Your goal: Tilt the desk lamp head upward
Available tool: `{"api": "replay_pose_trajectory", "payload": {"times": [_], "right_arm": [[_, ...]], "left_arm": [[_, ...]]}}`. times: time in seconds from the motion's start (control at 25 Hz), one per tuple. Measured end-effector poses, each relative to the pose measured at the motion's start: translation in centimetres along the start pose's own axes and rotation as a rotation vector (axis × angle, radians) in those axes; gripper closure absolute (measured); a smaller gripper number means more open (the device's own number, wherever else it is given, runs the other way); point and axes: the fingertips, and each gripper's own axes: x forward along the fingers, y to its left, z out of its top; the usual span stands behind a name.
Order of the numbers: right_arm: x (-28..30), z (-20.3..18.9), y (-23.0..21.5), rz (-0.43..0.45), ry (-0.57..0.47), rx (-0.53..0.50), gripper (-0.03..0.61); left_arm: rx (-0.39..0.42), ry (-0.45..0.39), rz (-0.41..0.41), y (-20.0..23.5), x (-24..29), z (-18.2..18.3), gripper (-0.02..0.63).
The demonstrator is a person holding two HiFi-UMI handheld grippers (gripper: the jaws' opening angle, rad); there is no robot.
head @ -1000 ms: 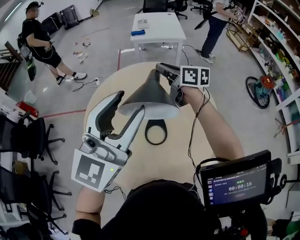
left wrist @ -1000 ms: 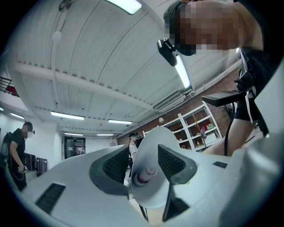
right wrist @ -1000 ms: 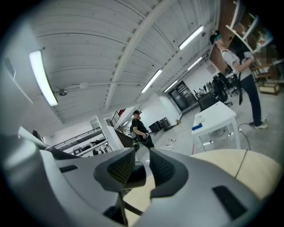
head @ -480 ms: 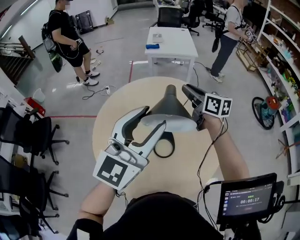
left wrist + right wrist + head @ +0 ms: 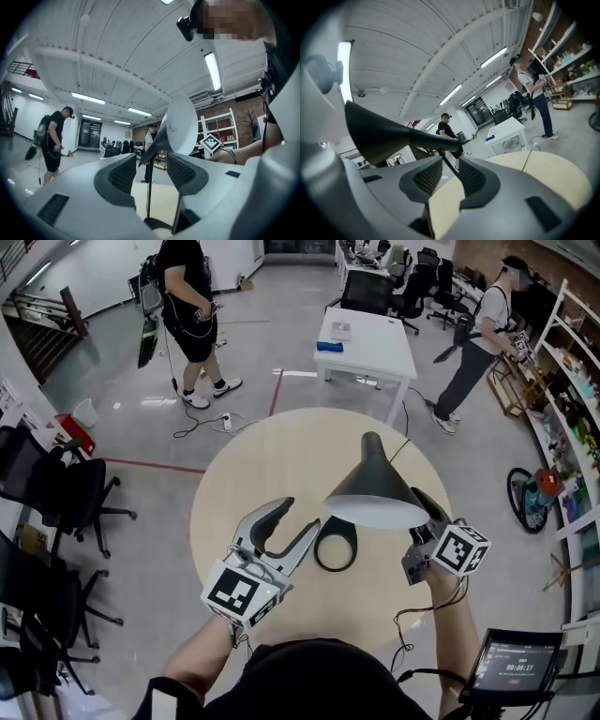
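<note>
Lamp head (image 5: pixel 375 491) sits between my two grippers. Left gripper (image 5: pixel 298 517) left of base (image 5: pixel 335 545), jaws apart, empty. Right gripper (image 5: pixel 424 512) just right of head, jaws apart, empty, angled upward.

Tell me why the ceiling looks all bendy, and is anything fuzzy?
Left gripper view: the wide lens bends the ceiling beams; corners go black. Right gripper view: same bend; lamp head is dark against bright ceiling. Head view: sharp, evenly lit.

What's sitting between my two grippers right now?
Head view: the desk lamp's ring base and, higher up, its lamp head sit between left gripper and right gripper.
</note>
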Motion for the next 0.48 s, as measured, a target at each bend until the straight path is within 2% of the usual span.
{"api": "replay_pose_trajectory", "payload": {"times": [0.12, 0.24, 0.36, 0.48], "right_arm": [[-2.0, -3.5, 1.9, 0.016, 0.012, 0.025, 0.471], [-3.7, -7.6, 2.6, -0.019, 0.062, 0.036, 0.471], [-5.1, -10.6, 3.0, -0.073, 0.075, 0.054, 0.471], [-5.9, -11.9, 4.1, -0.108, 0.072, 0.005, 0.471]], "left_arm": [[-0.082, 0.091, 0.020, 0.4, -1.7, -5.0, 0.399], [-0.144, 0.178, 0.008, -0.5, -2.9, -9.1, 0.399], [-0.186, 0.249, -0.030, -1.9, -3.6, -11.9, 0.399], [-0.212, 0.291, -0.069, -3.2, -3.8, -13.7, 0.399]]}}
